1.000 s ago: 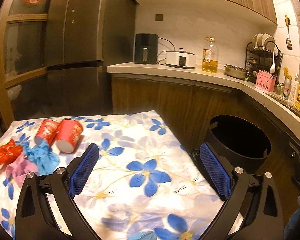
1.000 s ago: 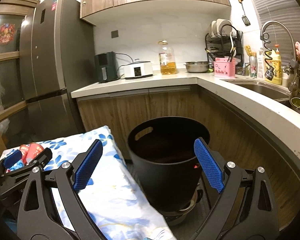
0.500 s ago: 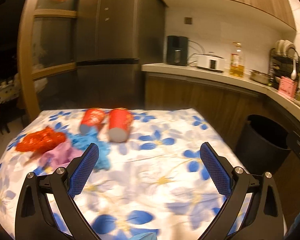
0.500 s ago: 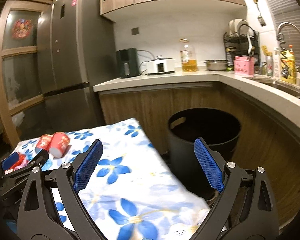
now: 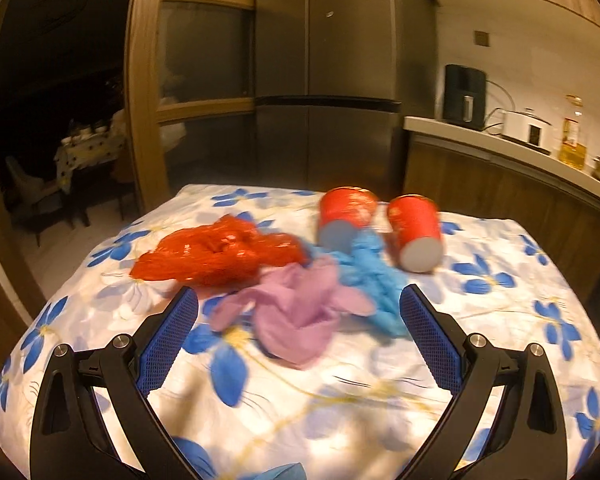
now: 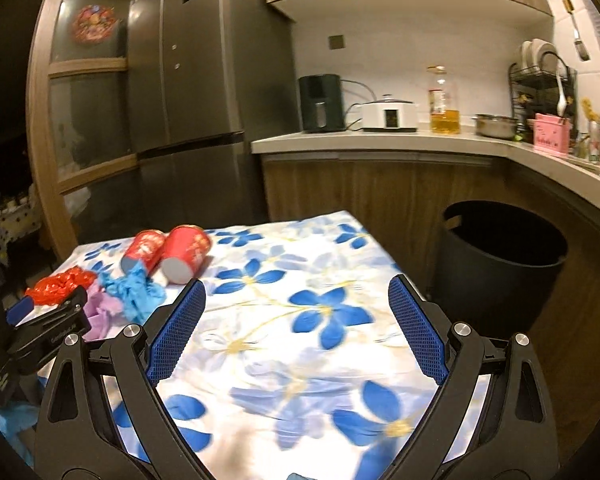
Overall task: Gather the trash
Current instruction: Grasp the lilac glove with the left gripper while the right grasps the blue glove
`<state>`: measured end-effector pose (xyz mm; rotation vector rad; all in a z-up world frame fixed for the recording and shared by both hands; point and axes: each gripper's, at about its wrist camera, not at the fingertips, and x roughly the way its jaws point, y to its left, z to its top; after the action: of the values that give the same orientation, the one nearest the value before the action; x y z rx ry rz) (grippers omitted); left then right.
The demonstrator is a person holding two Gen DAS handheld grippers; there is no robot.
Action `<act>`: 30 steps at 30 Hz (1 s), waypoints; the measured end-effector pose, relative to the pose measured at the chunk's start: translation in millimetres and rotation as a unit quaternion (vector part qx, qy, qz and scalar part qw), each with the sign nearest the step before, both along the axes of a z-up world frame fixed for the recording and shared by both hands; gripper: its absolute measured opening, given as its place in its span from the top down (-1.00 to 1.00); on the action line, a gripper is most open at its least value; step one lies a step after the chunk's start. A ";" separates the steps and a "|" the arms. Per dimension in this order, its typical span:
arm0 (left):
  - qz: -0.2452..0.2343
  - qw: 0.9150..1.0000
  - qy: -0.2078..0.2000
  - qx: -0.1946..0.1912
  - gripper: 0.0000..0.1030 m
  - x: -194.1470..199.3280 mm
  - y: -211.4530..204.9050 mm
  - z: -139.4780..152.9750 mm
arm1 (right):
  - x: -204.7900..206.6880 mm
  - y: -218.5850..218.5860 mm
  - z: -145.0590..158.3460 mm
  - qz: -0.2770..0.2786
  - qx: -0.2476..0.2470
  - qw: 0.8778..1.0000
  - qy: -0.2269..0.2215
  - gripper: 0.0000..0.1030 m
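A floral-clothed table [image 5: 340,392] carries a heap of trash. A crumpled red plastic bag [image 5: 216,254] lies left; a purple glove [image 5: 296,316] and a blue glove [image 5: 370,280] lie in front. Two red paper cups [image 5: 346,216] [image 5: 416,232] lie on their sides behind. My left gripper [image 5: 299,312] is open, its fingers either side of the purple glove, not touching it. My right gripper [image 6: 296,300] is open and empty over the cloth's middle, with the heap [image 6: 136,290] to its left. A black bin [image 6: 500,264] stands right of the table.
A dark fridge [image 6: 204,92] stands behind the table. The counter [image 6: 420,140] along the right holds an air fryer, cooker, oil bottle, pot and dish rack. A dark doorway with a small table [image 5: 88,148] opens at the left. The left gripper's body [image 6: 40,332] shows in the right view.
Both views have swung left, away from the bin and toward the trash heap. My left gripper has closed in on the purple glove; both grippers stay open.
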<state>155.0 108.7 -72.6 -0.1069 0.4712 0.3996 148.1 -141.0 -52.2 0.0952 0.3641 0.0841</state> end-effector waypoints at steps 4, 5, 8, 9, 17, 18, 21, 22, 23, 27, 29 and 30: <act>-0.004 0.999 0.023 -0.042 -0.75 14.3 19.8 -7.9 | 8.5 21.2 -4.7 0.017 0.005 1.000 0.004 -0.77; -0.003 0.998 0.029 -0.050 -0.71 16.5 23.2 -10.1 | 10.5 26.0 -5.4 0.021 0.005 1.000 0.004 -0.77; -0.008 0.996 0.054 -0.077 -0.44 25.9 33.1 -18.8 | 16.4 40.3 -6.1 0.032 0.006 0.999 0.004 -0.77; -0.010 0.994 0.064 -0.086 -0.33 28.7 35.3 -22.5 | 18.8 45.6 -6.3 0.037 0.006 0.999 0.004 -0.77; -0.030 0.987 0.107 -0.120 0.57 43.1 39.0 -38.5 | 35.9 74.4 -13.6 0.059 0.003 0.998 0.020 -0.77; -0.035 0.986 0.107 -0.125 0.68 43.1 39.4 -39.6 | 37.5 77.4 -14.7 0.061 0.001 0.998 0.022 -0.77; -0.050 0.984 0.107 -0.135 0.89 42.1 39.2 -40.1 | 45.1 89.5 -19.8 0.072 -0.003 0.997 0.032 -0.73; -0.057 0.983 0.103 -0.139 0.91 39.2 39.0 -39.0 | 46.9 92.4 -21.3 0.075 -0.004 0.997 0.034 -0.71; -0.063 0.983 0.098 -0.141 0.93 35.7 38.4 -37.3 | 50.3 97.6 -24.0 0.080 -0.006 0.996 0.039 -0.70; -0.072 0.985 0.074 -0.136 0.94 14.5 35.8 -24.3 | 61.4 114.4 -33.7 0.100 -0.006 0.993 0.058 -0.51; -0.071 0.987 0.063 -0.134 0.95 7.4 37.7 -17.8 | 66.9 126.8 -39.8 0.115 -0.008 0.991 0.070 -0.41; -0.068 0.988 0.057 -0.130 0.95 4.4 38.7 -13.7 | 68.7 130.6 -41.8 0.120 -0.008 0.990 0.074 -0.34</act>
<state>159.4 147.4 -86.3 -0.3035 0.6380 0.2101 216.8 -10.5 -94.0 0.0414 0.5242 0.3141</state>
